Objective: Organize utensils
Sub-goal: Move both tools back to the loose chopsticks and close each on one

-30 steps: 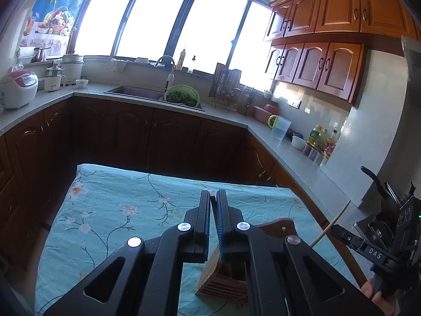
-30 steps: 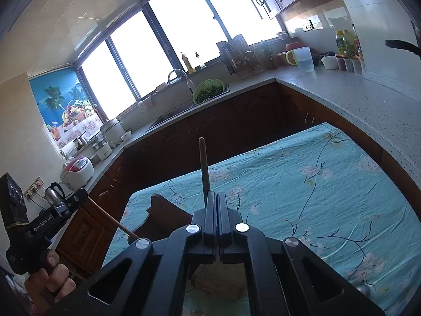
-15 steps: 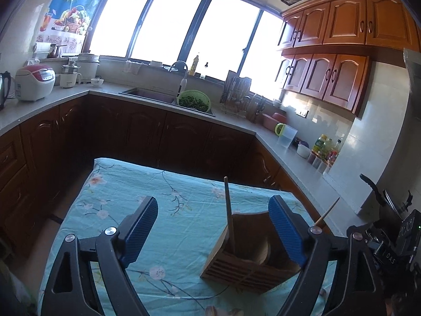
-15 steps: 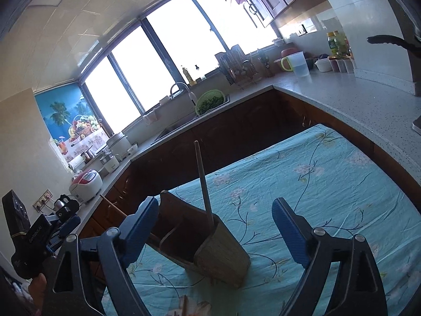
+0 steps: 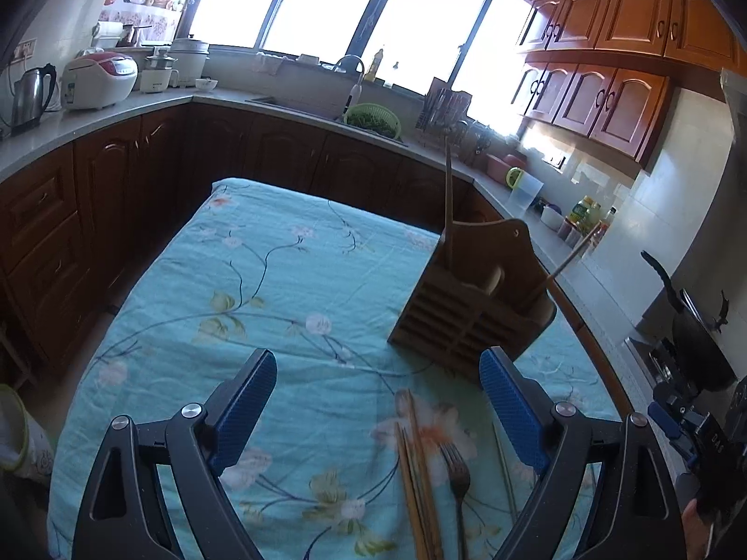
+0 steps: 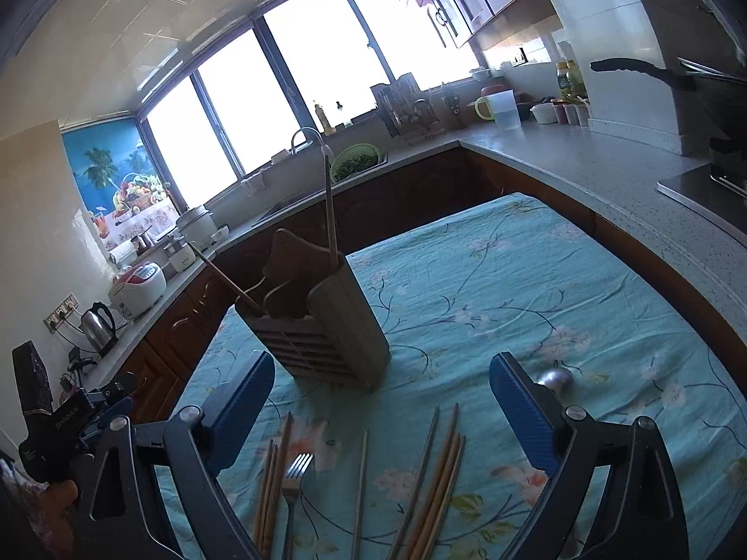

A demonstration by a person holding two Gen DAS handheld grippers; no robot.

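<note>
I see kitchen, bright daylight through wide curved window point(image 5: 327, 4) at far wall. Dark wooden base cabinets point(image 5: 280, 154) run under pale speckled countertop point(image 6: 583, 163), wrapping round room. Reddish wall cabinets point(image 5: 607, 60) upper right. Sink with tap point(image 5: 348, 65) below window. Rice cooker point(image 5: 98, 79) and kettle point(image 5: 30, 93) on left counter. Fruit poster point(image 6: 112, 177) beside window. Table under turquoise floral cloth point(image 5: 280, 280).

Each tool point(image 5: 378, 408) is black – silver screws, blue ribbed pads point(image 6: 520, 410)

Both wrist views look down, sharing the utensil holder point(image 5: 471, 298).
</note>
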